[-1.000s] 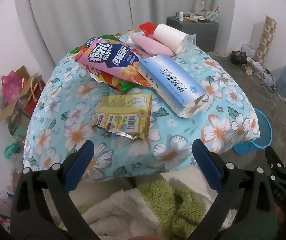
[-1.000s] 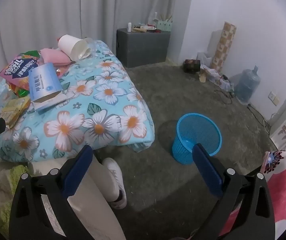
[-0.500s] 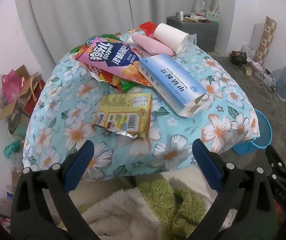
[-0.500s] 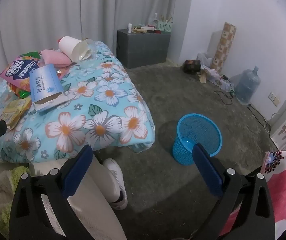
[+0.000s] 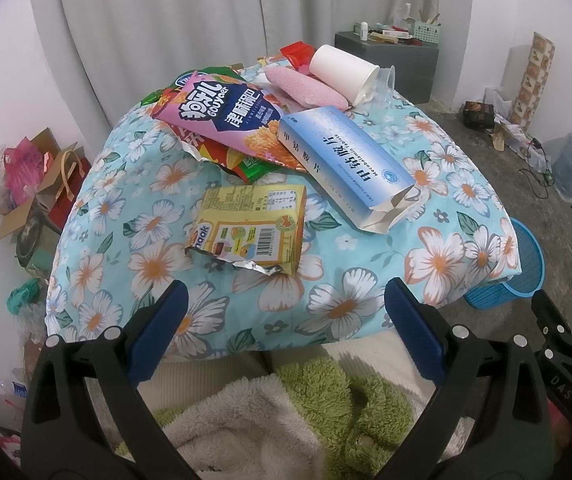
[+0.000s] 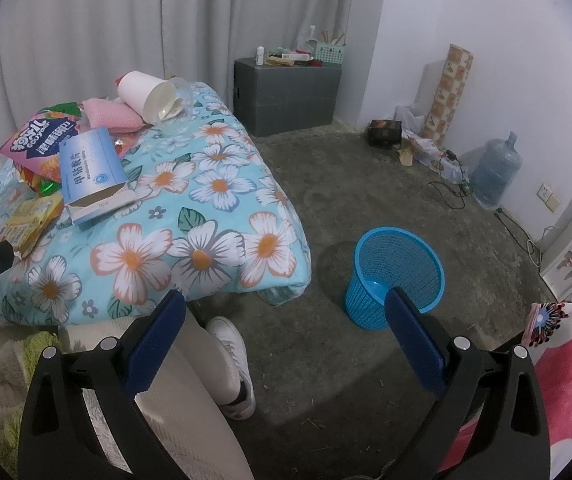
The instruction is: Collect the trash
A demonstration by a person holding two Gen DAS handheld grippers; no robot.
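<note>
Trash lies on a table under a blue floral cloth [image 5: 350,304]: a yellow snack wrapper [image 5: 251,232] nearest me, a blue-white medicine box [image 5: 346,164], a pink chip bag [image 5: 221,116], a pink pad [image 5: 306,88] and a tipped white paper cup [image 5: 344,68]. My left gripper [image 5: 283,312] is open and empty, just short of the table's near edge. My right gripper [image 6: 286,312] is open and empty, held to the right of the table over the floor. A blue mesh bin [image 6: 396,276] stands on the floor right of the table; its edge shows in the left wrist view [image 5: 526,264].
A person's leg and white shoe [image 6: 233,360] are under the table edge. A grey cabinet [image 6: 288,96] stands at the back wall. A water jug [image 6: 496,176], cables and a patterned roll [image 6: 450,92] line the right wall. Boxes and bags [image 5: 33,200] sit left of the table.
Both grippers have shifted only slightly; the right wrist view has drifted a little toward the table. Nothing was picked up or released.
</note>
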